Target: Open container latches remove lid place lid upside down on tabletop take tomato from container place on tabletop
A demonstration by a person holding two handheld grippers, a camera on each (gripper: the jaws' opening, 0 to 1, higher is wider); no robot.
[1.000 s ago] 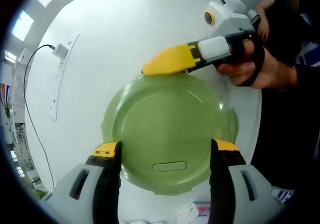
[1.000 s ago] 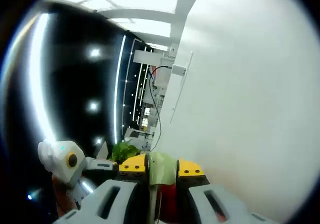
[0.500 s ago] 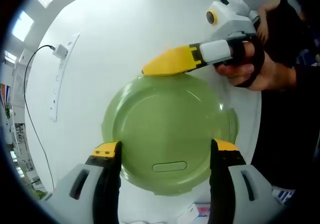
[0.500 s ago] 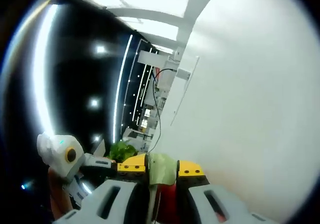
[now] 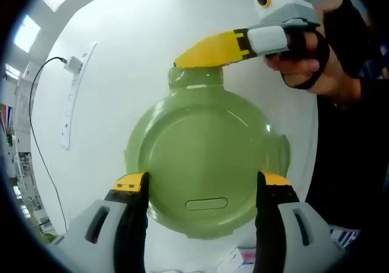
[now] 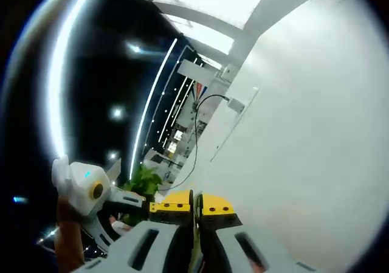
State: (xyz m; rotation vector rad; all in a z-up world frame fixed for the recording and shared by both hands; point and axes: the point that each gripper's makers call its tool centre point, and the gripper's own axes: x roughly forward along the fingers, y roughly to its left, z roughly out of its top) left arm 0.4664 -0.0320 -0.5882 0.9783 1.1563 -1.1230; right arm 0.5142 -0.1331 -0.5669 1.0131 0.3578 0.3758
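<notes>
Left gripper view: the green lid lies between the released left tool; the right tool pinches its far latch, lifted.

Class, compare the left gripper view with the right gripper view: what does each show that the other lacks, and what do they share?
Left gripper view: the round green lid from above, a latch tab lifted at its far edge by the right gripper, and the left gripper open near the lid's close edge.
Right gripper view: a dark room with ceiling lights and a potted plant.
Shared: the white tabletop, a power strip and its cable.
</notes>
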